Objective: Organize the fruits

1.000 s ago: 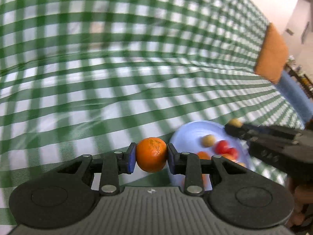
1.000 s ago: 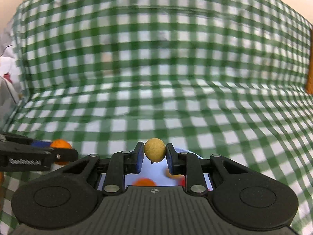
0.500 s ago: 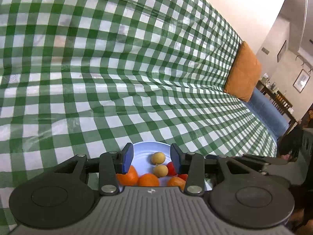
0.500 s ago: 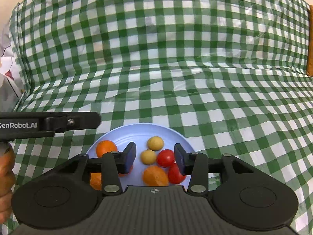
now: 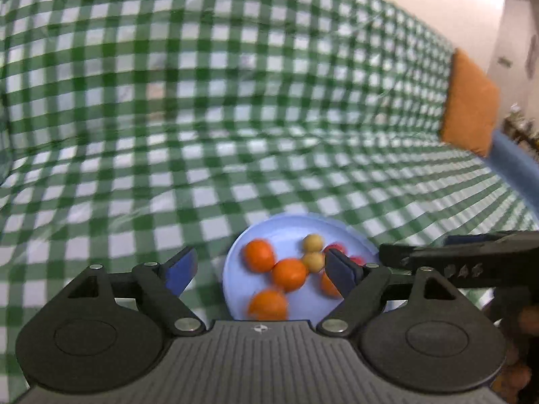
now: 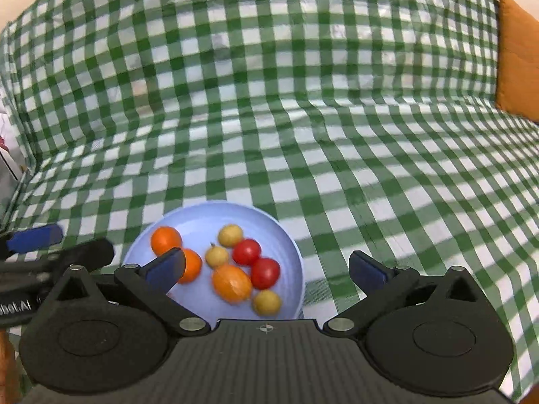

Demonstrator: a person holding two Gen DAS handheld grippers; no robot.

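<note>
In the lower middle of both views a light blue plate [image 6: 289,235] lies on the green checked cloth [image 6: 269,101] and holds all the fruits: orange tangerines [image 6: 165,239], two red tomatoes [image 6: 247,251] and small yellow fruits [image 6: 230,235], close together and partly touching. The left hand-held gripper [image 5: 259,266] is spread wide and holds nothing, and the right hand-held gripper [image 6: 266,267] is also spread wide and empty, both above the near part of the plate. An orange cushion [image 5: 470,104] stands at the right edge of the frame.
</note>
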